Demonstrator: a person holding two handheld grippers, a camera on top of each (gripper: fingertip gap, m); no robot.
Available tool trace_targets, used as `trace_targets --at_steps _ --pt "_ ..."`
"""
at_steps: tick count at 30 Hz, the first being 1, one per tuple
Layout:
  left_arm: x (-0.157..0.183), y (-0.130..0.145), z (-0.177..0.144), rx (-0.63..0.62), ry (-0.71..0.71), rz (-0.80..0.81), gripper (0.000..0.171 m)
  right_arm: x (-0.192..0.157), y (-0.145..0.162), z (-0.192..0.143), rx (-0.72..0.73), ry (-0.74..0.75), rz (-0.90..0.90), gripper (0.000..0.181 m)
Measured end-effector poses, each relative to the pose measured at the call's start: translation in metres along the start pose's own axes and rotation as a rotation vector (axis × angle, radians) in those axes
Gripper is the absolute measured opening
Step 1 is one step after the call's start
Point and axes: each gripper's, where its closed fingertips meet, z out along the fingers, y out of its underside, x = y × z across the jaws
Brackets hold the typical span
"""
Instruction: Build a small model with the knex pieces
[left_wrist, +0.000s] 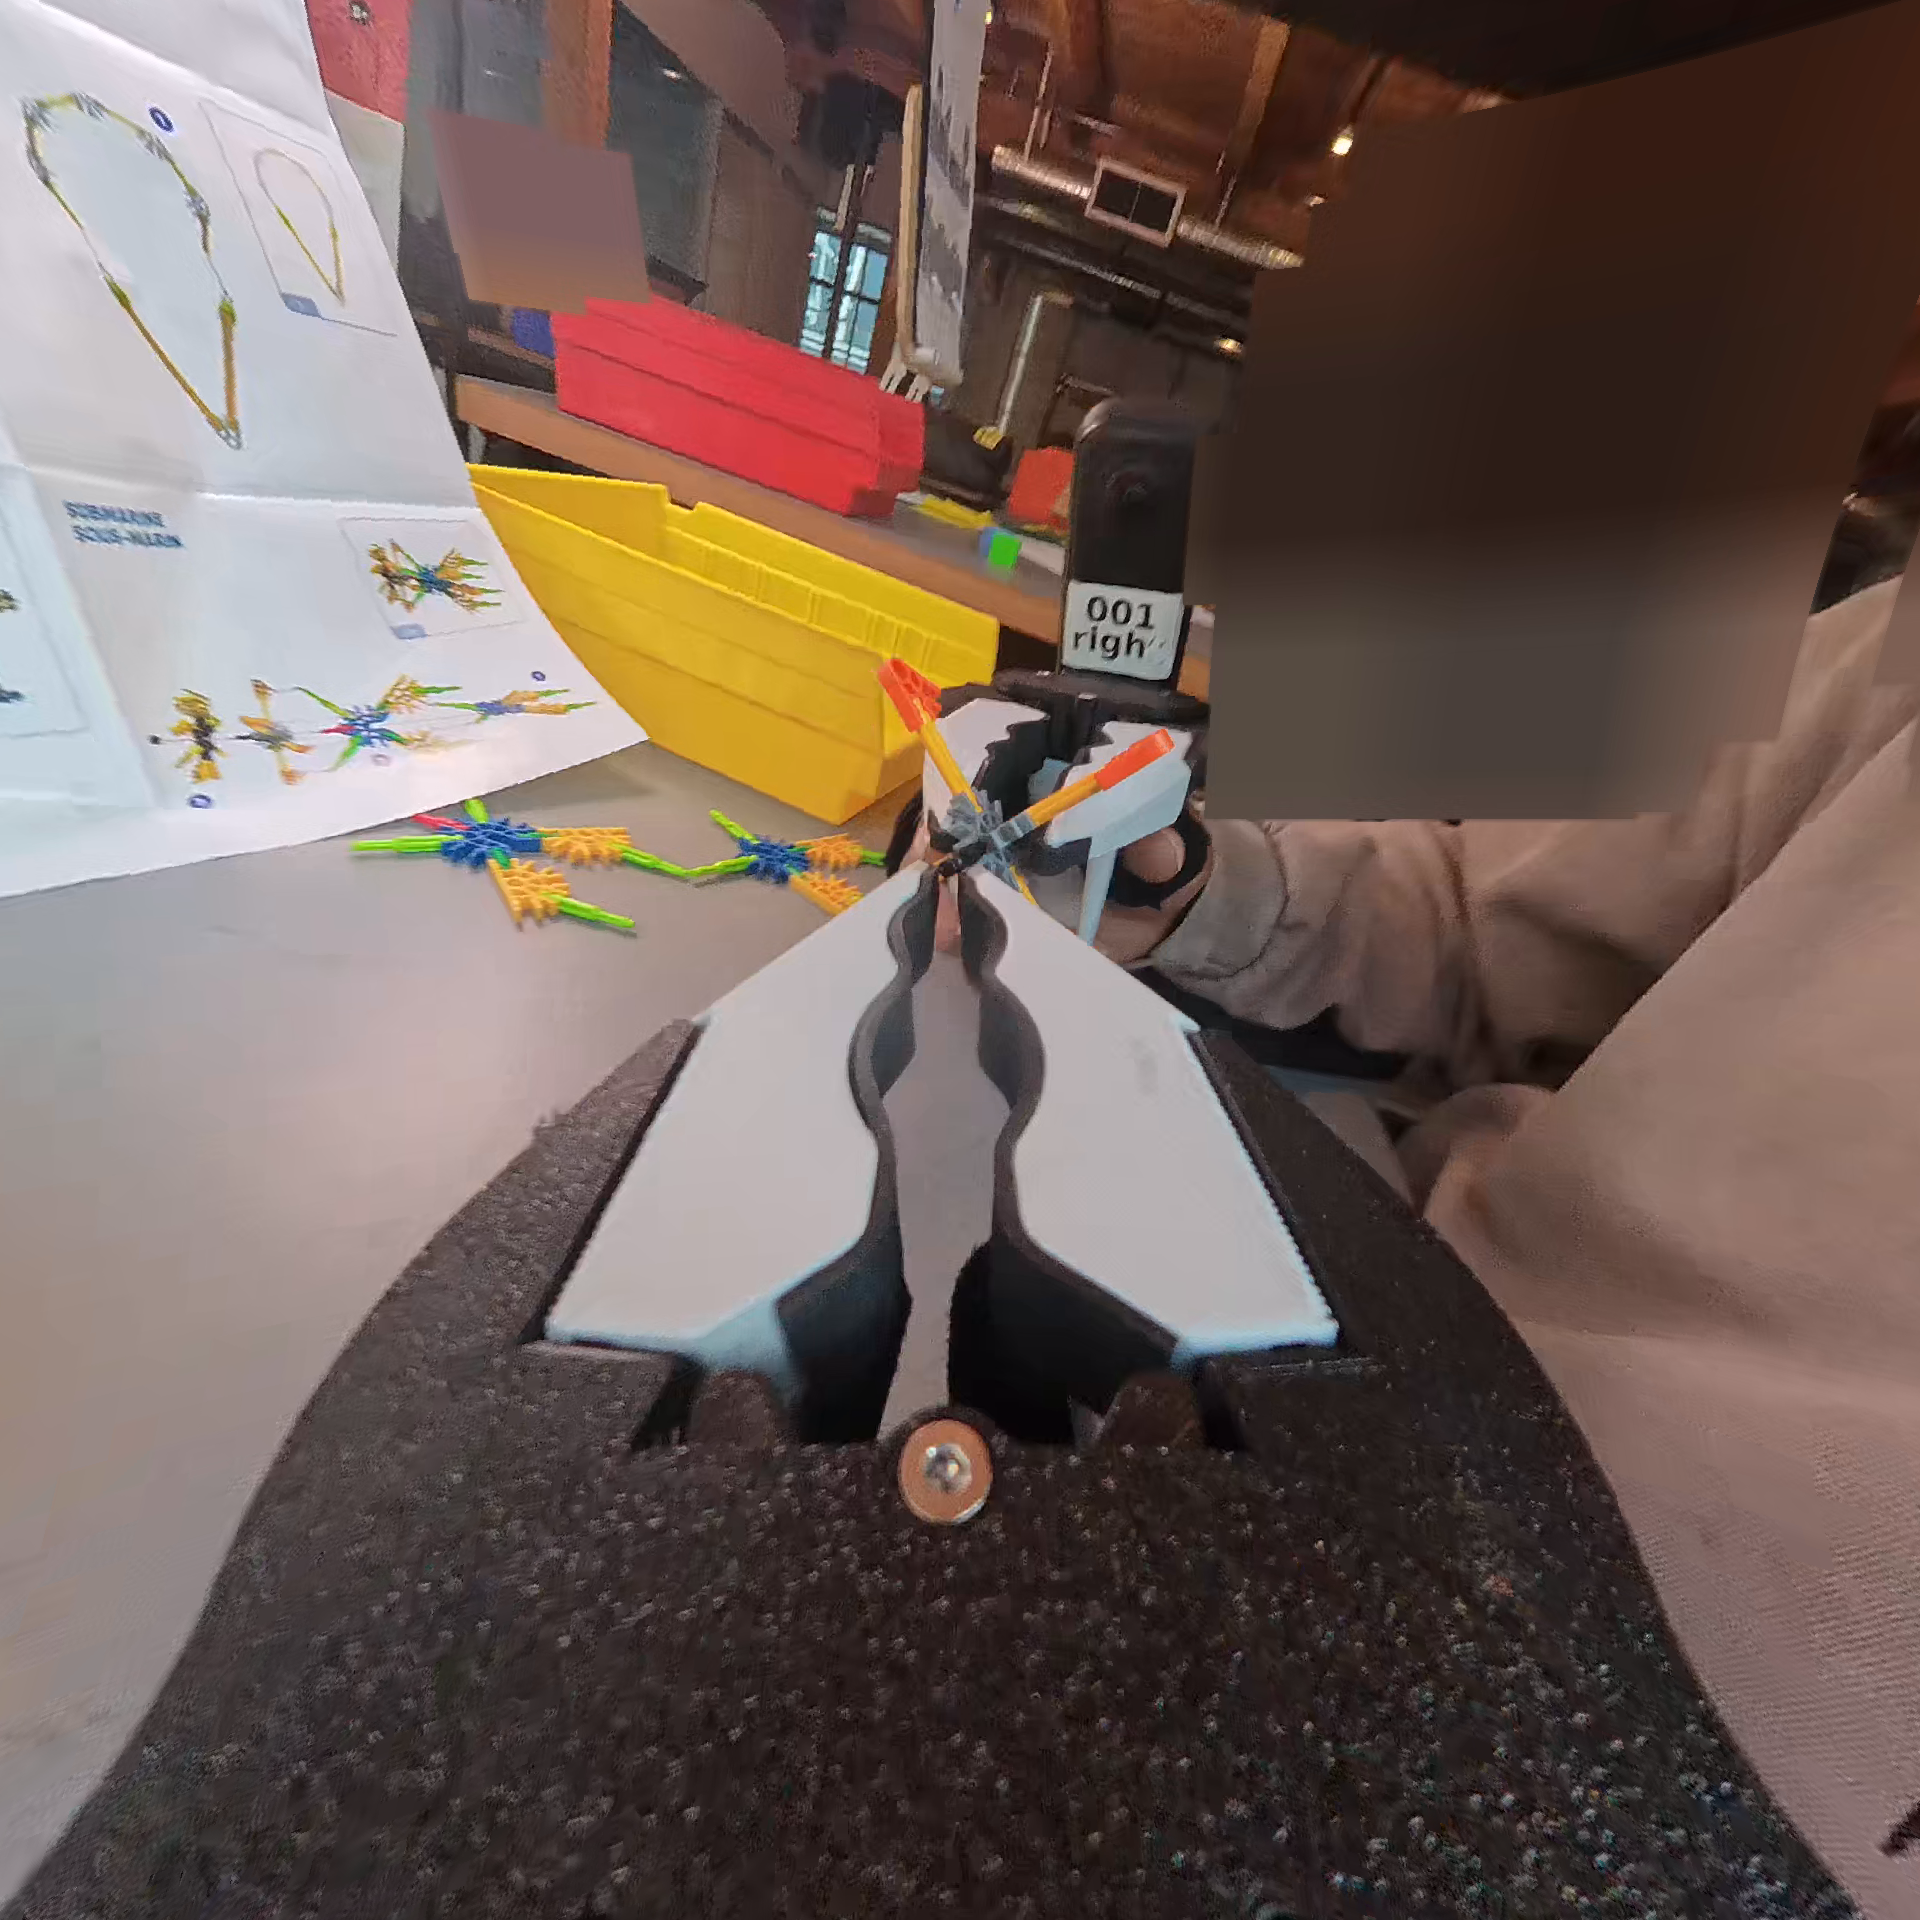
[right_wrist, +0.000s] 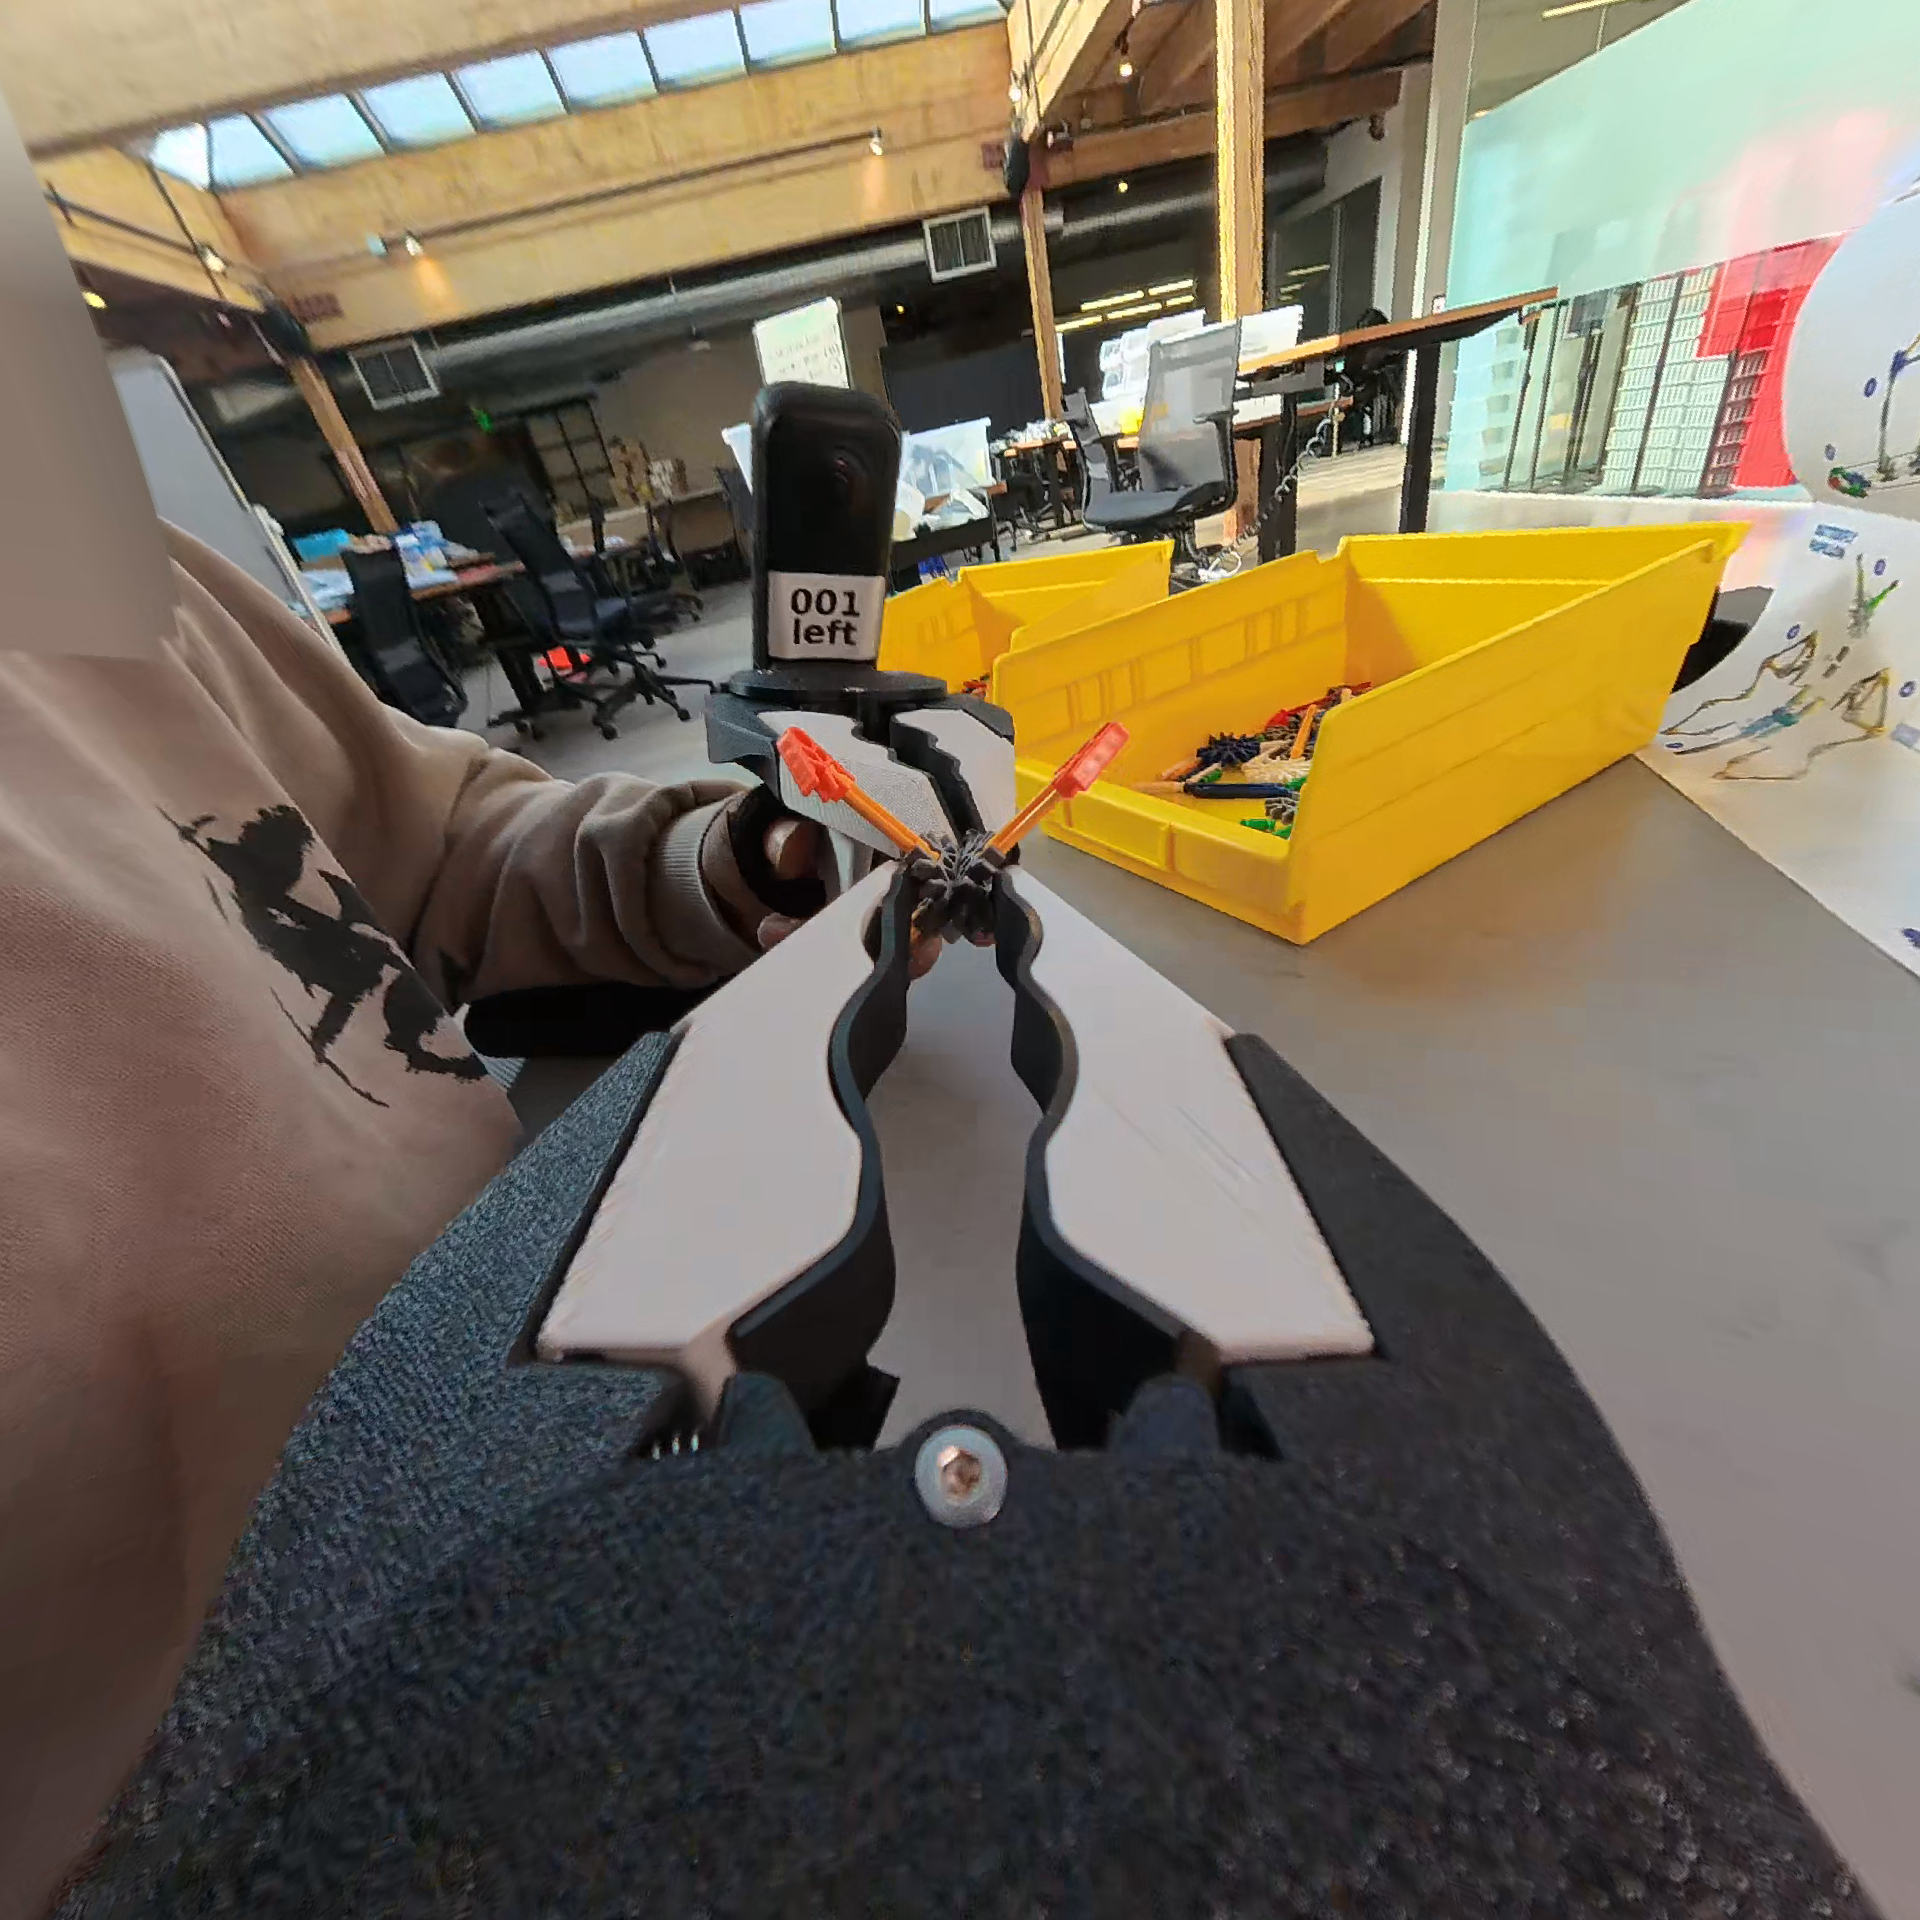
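Grip: left hand-held gripper (left_wrist: 943, 883) and right hand-held gripper (right_wrist: 951, 896) face each other, both clamped on one small grey connector piece (right_wrist: 954, 868) with two orange-tipped rods (right_wrist: 1060, 790), held above the bench (right_wrist: 1455, 1039) | Room: yellow bin (right_wrist: 1351, 831) near right; finished pieces (left_wrist: 540, 852) and instruction sheet (left_wrist: 208, 520) left.

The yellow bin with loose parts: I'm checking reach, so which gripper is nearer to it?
Right. The right gripper sits just beside the yellow bin, shut on the small grey connector piece. The left gripper meets that piece from the side away from the bin.
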Motion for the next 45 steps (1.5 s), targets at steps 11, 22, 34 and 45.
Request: trace_targets --at_steps 11,22,34,45 --pt "0.012 -0.008 0.004 0.069 0.156 -0.259 0.012 -0.003 -0.021 -0.008 0.180 -0.035 0.029 0.012" --pt "0.016 -0.004 0.004 0.065 0.241 -0.386 0.011 -0.009 -0.006 -0.001 0.071 0.011 -0.191 0.013" --pt "0.015 -0.002 0.000 0.043 0.218 -0.338 0.008 -0.013 -0.006 -0.009 0.023 -0.024 -0.227 0.013" --pt "0.010 0.004 -0.001 0.001 0.209 -0.348 0.002 -0.009 0.011 -0.001 -0.034 -0.012 -0.207 0.013"
